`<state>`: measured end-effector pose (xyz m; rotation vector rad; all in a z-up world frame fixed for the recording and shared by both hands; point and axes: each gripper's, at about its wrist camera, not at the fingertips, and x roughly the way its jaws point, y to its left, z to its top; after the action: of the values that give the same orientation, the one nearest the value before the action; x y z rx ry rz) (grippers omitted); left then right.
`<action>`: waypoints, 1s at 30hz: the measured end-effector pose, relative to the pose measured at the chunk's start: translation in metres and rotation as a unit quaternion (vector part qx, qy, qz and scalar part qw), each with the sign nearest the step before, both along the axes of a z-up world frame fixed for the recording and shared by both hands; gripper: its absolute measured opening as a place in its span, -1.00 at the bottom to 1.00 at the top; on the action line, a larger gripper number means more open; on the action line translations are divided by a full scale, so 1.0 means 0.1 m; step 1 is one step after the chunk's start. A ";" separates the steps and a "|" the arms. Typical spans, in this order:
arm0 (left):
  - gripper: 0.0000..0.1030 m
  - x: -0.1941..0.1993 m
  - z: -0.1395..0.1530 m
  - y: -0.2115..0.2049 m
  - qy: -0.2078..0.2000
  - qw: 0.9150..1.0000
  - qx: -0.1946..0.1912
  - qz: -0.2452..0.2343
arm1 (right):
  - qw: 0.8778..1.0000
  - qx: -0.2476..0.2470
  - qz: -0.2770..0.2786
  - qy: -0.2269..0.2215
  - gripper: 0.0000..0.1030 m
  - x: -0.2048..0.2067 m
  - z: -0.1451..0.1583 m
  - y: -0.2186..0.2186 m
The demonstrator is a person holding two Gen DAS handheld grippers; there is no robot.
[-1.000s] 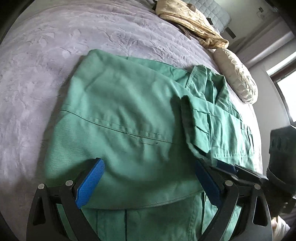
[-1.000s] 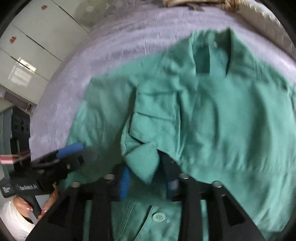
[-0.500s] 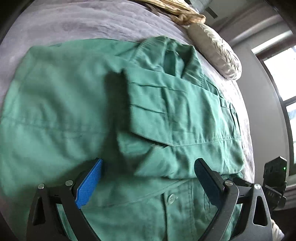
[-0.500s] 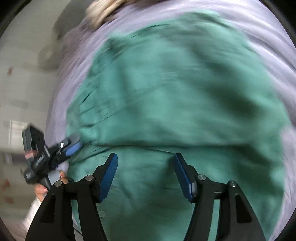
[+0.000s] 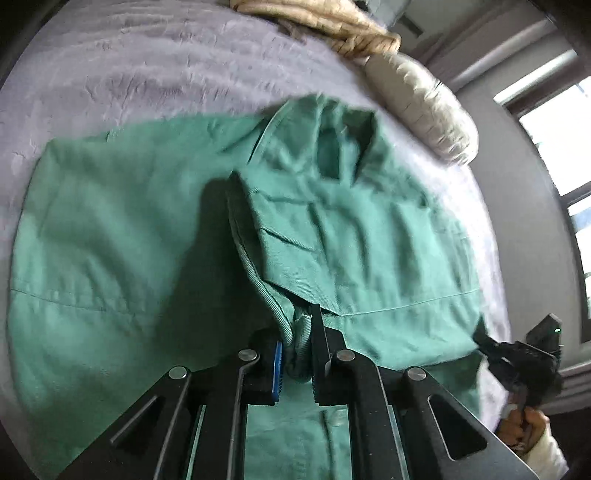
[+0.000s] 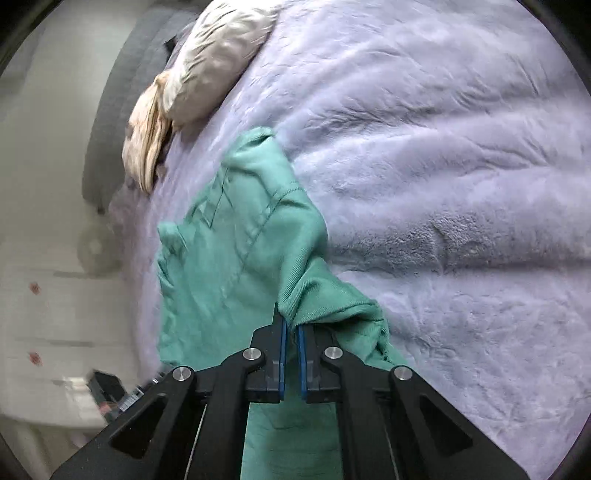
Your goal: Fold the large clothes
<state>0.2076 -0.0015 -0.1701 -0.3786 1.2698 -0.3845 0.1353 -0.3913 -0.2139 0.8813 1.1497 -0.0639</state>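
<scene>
With the green jacket [image 5: 362, 236] lying half-folded on the bed [image 5: 147, 66], the left gripper [image 5: 297, 354] and right gripper [image 6: 291, 332] each pinch thin folds that could slip free if tugged unevenly.

This is a bedroom in a home. A wide bed [image 6: 461, 155] fills most of both views, covered with a plush lavender-grey blanket [image 5: 147, 74] whose surface is creased and softly rumpled. At the far end lie a cream pillow [image 5: 424, 110] and a bunched beige cloth [image 5: 332, 26] beside it, against a grey padded headboard [image 6: 122, 110]. A window [image 5: 565, 147] with a dark frame lets in daylight on the right of the left wrist view, set in a grey wall. In the right wrist view, white cabinet fronts [image 6: 48, 295] stand to the left of the bed.
</scene>
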 end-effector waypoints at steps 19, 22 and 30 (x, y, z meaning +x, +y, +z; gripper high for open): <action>0.36 0.32 0.77 -0.73 -0.094 0.984 0.116 -0.098 | 0.976 0.176 -0.122 -0.045 -0.20 -0.37 -0.39 -0.39; 0.36 0.55 0.80 -1.45 -0.110 0.976 0.096 -0.162 | 0.963 0.206 -0.161 -0.058 -0.20 -0.43 -0.48 -0.45; 0.36 0.99 0.42 -3.14 -0.097 0.952 0.107 -0.270 | 0.947 0.247 -0.188 -0.078 -0.20 -0.50 -0.62 -0.51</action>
<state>0.3061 -0.3153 -0.1281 0.2005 1.1943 -0.7210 0.0852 -0.4424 -0.2755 1.5204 0.8437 -0.0167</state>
